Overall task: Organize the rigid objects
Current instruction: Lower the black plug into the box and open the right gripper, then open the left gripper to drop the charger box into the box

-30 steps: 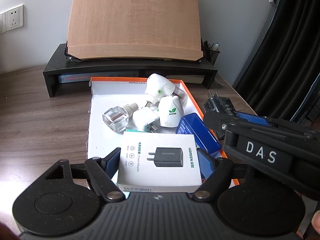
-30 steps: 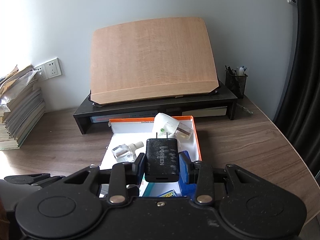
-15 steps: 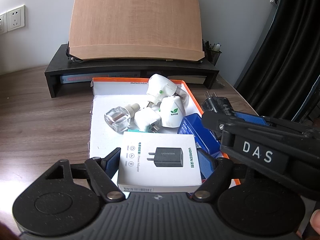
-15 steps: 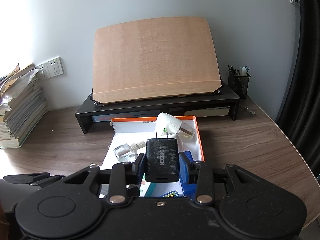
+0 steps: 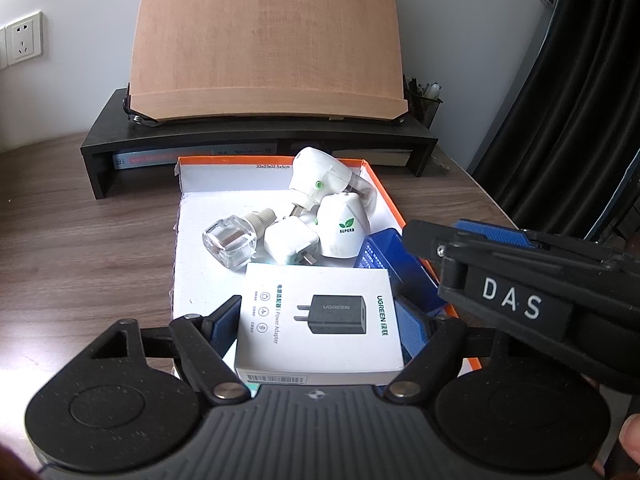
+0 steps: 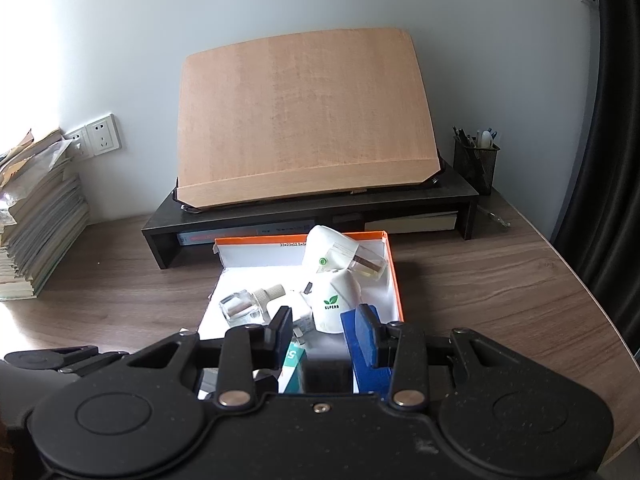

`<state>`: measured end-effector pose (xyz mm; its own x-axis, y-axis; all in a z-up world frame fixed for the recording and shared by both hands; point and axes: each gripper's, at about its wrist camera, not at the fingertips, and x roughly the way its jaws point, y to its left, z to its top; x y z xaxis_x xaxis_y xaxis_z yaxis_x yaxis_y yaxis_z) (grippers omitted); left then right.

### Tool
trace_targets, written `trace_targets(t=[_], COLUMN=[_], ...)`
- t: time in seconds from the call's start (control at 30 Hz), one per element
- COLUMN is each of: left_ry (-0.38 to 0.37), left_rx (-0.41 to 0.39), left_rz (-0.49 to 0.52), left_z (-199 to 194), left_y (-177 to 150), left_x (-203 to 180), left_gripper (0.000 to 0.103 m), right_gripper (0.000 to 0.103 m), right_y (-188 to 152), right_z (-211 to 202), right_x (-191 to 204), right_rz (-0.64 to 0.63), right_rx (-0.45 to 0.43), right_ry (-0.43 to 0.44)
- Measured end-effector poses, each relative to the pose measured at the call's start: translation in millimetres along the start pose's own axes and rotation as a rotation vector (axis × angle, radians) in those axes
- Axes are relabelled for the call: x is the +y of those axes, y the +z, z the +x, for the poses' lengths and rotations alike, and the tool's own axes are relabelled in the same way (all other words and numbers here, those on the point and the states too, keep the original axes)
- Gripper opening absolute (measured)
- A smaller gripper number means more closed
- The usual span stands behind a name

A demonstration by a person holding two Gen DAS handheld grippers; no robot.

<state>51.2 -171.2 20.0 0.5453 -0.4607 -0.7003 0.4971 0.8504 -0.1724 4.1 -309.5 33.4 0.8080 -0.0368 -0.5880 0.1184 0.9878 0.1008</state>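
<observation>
Sorting looks well on but not finished: most of the small things already lie in the tray (image 5: 232, 172), which sits on the tabletop (image 5: 80, 240), and no loose item shows on the wood around it. In the tray's far right corner a white vaporiser (image 5: 316, 178) lies on its side, a second one (image 5: 342, 226) marked with a green leaf stands just nearer, and a white plug (image 5: 290, 240) and a clear bottle (image 5: 230, 242) lie towards the tray's middle. A blue case (image 5: 384, 256) rests against the tray's right wall. Still in hand is the adapter box (image 5: 320, 320), clamped flat between the left tongs (image 5: 320, 306) over the tray's near end, above the floor and not set down (so placing it is what seems left). The box is white card, clean and square-edged, printed with a black charger and a barcode on its near side; it looks stiff enough to take the squeeze. The right tongs (image 6: 320, 320) hover over the tray's near right part, drawn in close with nothing between the pad tips. A dark block (image 6: 326, 376) shows lower down behind them, and I cannot tell whether it is pinched or simply lies in the tray
</observation>
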Motion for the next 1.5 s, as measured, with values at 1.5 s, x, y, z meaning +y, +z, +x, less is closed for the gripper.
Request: trace_targets(t=[1.5], left_ry=[0.114], left_rx=[-0.038], left_rz=[-0.076], left_z=[-46.2], left_y=[-12.7], left_x=[-23.7], left_gripper=[0.103], right_gripper=[0.084], right_y=[-35.7], right_z=[-79.5], right_x=[-56.0], right_rz=[0.019], right_rx=[-0.112], right_ry=[-0.094])
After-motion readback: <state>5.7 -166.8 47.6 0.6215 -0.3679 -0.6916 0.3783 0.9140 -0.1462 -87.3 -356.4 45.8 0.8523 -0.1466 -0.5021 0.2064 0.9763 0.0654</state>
